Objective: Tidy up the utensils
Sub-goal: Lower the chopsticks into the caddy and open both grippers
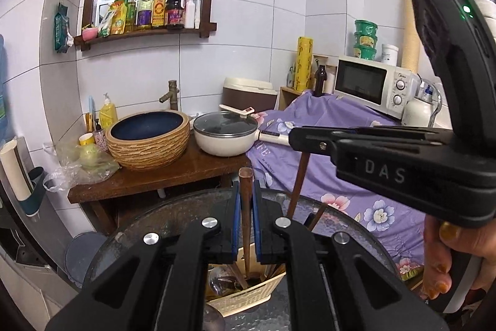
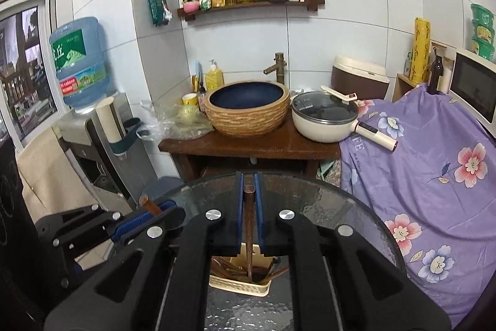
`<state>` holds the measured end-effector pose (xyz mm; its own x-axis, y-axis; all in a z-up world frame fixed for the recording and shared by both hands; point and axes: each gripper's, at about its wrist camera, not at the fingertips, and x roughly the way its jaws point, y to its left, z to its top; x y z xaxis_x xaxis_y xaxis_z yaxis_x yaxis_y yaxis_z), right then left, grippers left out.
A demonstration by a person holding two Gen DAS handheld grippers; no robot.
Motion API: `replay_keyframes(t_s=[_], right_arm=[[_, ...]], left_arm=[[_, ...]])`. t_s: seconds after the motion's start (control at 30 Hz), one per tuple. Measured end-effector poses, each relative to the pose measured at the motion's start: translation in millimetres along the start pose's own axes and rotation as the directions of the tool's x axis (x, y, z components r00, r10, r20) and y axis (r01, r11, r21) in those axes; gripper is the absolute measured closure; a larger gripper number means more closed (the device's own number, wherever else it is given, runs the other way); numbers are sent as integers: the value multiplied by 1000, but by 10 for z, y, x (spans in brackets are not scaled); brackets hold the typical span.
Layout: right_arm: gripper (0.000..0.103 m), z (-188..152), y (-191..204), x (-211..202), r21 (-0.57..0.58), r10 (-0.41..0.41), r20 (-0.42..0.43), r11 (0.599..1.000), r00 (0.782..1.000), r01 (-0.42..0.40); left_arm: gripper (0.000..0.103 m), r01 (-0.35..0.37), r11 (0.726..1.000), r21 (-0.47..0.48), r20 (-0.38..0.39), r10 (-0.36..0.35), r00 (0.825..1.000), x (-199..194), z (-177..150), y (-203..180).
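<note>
Over the glass bench (image 1: 148, 219), the left view showed the left claw (image 1: 246, 200) clamping an upright wooden utensil (image 1: 245, 207) above the basket (image 1: 248, 297); the right claw (image 1: 297, 138), at 3 o'clock, pinched another stick (image 1: 298, 182). In the right view, the right claw (image 2: 249, 200) gripped that stick (image 2: 249, 225), pointing 12 o'clock; only here the water jug (image 2: 79, 61) appeared.

Colours: left gripper (image 1: 245, 225) and right gripper (image 2: 249, 222) black w/ blue pads; utensil handles (image 1: 246, 207) dark brown wood; holder basket (image 2: 238, 284) cream, possibly ribbed (partly hidden); tabletop (image 2: 325, 200) dark textured glass; cloth (image 2: 434, 151) purple w/ pink-and-white floral print; basin (image 2: 248, 110) tan ridged ext., navy int.
</note>
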<state>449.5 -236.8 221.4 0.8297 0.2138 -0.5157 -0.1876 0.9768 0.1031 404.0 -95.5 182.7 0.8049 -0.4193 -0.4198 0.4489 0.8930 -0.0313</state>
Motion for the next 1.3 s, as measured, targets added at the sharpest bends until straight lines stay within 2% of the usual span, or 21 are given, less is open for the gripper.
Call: replay_keyframes(t_s=[0.43, 0.7, 1.07, 1.23, 1.3], right_arm=[[95, -380, -121, 250, 8, 1, -62, 1000, 998, 0], [95, -497, -164, 347, 3, 4, -94, 1000, 996, -4], [95, -538, -189, 388, -4, -2, -100, 1000, 995, 2], [94, -520, -198, 369, -8, -4, -91, 1000, 996, 3], [94, -505, -190, 350, -8, -5, -85, 1000, 996, 5]], left_arm=[[95, -5, 999, -36, -59, 2, 998, 222, -198, 141], [95, -19, 999, -50, -100, 14, 995, 350, -285, 215], [94, -33, 999, -38, -92, 29, 995, 356, -303, 213], [77, -36, 998, -51, -73, 32, 997, 293, -281, 245], [75, -34, 998, -54, -66, 31, 997, 264, -261, 258]])
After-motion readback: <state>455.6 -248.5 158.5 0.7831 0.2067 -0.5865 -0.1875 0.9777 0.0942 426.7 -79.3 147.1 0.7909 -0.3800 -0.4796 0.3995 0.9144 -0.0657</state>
